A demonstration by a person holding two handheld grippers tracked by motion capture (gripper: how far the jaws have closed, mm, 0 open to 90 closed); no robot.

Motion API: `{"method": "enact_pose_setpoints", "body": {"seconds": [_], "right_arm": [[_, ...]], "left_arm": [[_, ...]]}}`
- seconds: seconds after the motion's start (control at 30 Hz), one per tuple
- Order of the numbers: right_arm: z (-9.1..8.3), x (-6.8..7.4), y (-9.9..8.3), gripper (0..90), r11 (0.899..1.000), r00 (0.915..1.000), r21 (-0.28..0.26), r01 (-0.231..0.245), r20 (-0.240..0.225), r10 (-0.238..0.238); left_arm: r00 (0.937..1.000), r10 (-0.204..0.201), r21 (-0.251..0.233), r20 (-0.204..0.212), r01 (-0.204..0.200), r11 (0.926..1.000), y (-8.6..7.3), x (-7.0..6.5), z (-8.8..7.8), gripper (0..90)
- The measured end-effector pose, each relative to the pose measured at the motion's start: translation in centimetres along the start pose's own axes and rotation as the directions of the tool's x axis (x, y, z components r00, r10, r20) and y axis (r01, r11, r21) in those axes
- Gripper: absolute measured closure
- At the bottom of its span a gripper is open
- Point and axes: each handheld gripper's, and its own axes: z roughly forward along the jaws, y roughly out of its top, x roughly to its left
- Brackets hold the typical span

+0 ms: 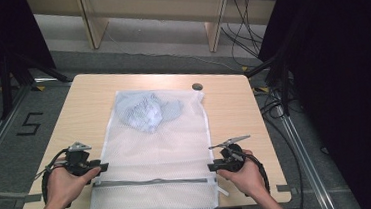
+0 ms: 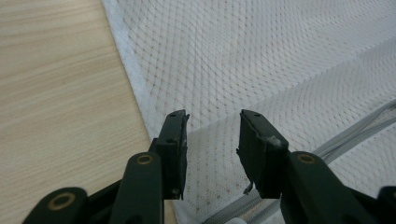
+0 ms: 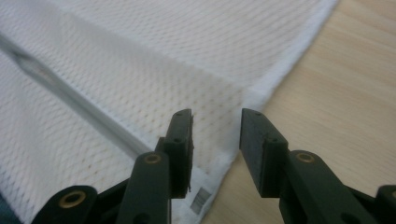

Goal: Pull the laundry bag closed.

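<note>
A white mesh laundry bag [image 1: 157, 152] lies flat on the wooden table [image 1: 229, 106], with a bluish-white crumpled garment [image 1: 146, 110] inside its far end. A grey zipper [image 1: 152, 181] runs across the bag near the front edge. My left gripper [image 1: 104, 167] is at the bag's left edge; in the left gripper view it [image 2: 212, 123] stands open over the mesh [image 2: 261, 60], nothing pinched. My right gripper [image 1: 210, 167] is at the bag's right edge; in the right gripper view it [image 3: 215, 122] stands open above the bag's hem [image 3: 275, 79].
A small dark round object [image 1: 197, 86] lies on the table beyond the bag's far right corner. Bare tabletop flanks the bag on both sides. Black stands and cables sit on the floor around the table.
</note>
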Motion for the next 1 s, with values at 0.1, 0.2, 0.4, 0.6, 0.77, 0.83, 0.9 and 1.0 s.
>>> {"method": "enact_pose_setpoints", "body": {"seconds": [0.1, 0.2, 0.4, 0.6, 0.77, 0.83, 0.9, 1.0], "right_arm": [[-0.2, 0.0, 0.0, 63.7, 1.000, 0.9995, -0.003, -0.005, 0.031, 0.005], [-0.4, 0.4, 0.2, 64.1, 1.000, 0.9999, -0.030, 0.003, 0.017, -0.003], [-0.1, 1.4, 0.7, 69.7, 0.997, 0.9991, -0.057, 0.043, -0.003, -0.043], [0.0, 2.0, 1.2, 75.9, 0.994, 0.9964, -0.066, 0.082, -0.015, -0.083], [-0.2, 3.3, 1.8, 77.5, 0.996, 0.9957, -0.050, 0.070, -0.058, -0.073], [0.3, 3.7, 2.0, 76.6, 0.993, 0.9964, -0.094, 0.073, -0.037, -0.076], [0.1, 4.0, 2.2, 75.8, 0.993, 0.9946, -0.076, 0.086, -0.050, -0.090], [0.7, 4.8, 2.5, 74.8, 0.993, 0.9950, -0.086, 0.082, -0.050, -0.087]], "left_arm": [[0.9998, 0.017, -0.005, -0.012, -0.017, 0.9999, 0.0, 0.0, -0.2, 63.6], [0.9973, 0.042, 0.000, -0.061, -0.042, 0.9991, -0.3, 0.4, -0.5, 68.7], [0.9971, -0.007, 0.006, -0.075, 0.008, 0.9999, -0.5, 0.9, -0.5, 77.8], [0.9963, -0.061, 0.038, -0.061, 0.063, 0.9973, -0.2, 1.3, -0.6, 87.0], [0.9969, -0.056, 0.044, -0.056, 0.058, 0.9973, -0.2, 1.2, -0.3, 89.5], [0.9963, -0.062, 0.022, -0.060, 0.063, 0.9978, -0.3, 1.1, -0.1, 89.6], [0.9968, -0.036, 0.064, -0.071, 0.041, 0.9971, -0.2, 1.3, -0.2, 89.6], [0.9967, -0.036, 0.068, -0.073, 0.040, 0.9969, -0.3, 1.3, -0.1, 89.7]]}}
